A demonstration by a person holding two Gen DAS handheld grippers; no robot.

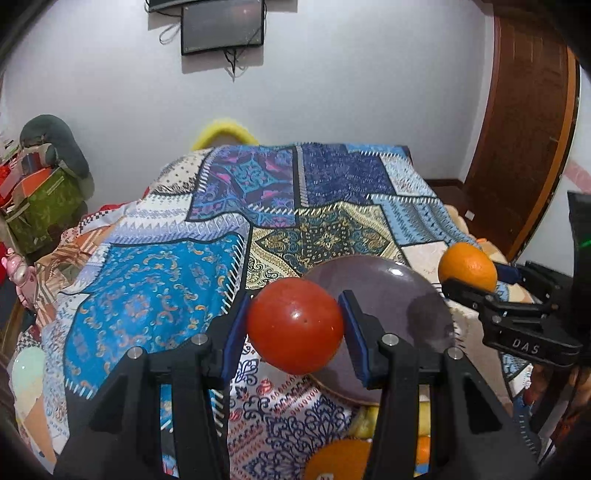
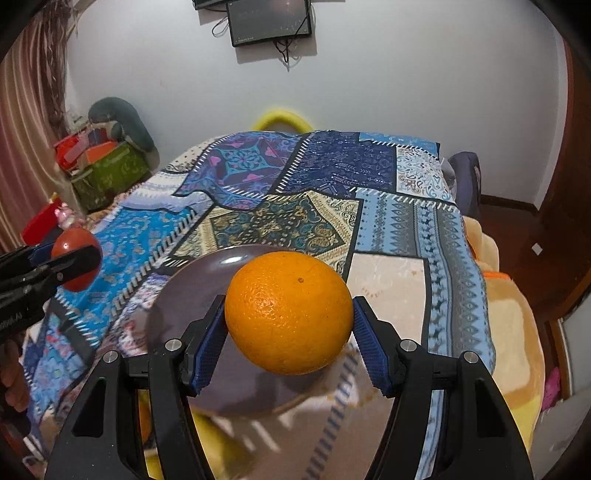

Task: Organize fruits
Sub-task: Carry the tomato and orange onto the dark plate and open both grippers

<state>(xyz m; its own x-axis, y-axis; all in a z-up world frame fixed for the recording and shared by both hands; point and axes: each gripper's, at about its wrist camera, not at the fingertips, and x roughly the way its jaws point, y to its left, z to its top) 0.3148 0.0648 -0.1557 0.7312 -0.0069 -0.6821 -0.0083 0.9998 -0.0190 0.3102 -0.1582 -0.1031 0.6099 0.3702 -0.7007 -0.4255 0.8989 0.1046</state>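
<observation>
The left claw grips a red tomato between its blue pads, held above a purple plate on the patterned bed cover. To its right, the right claw clamps an orange over the same plate.

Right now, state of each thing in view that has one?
left hand-held gripper: shut on the tomato, held above the bed.
tomato: gripped, off the surface.
right hand-held gripper: shut on the orange.
orange: gripped, lifted over the plate.
plate: lying on the patchwork bedspread, nothing visible on it.
wall screen: dark.
</observation>
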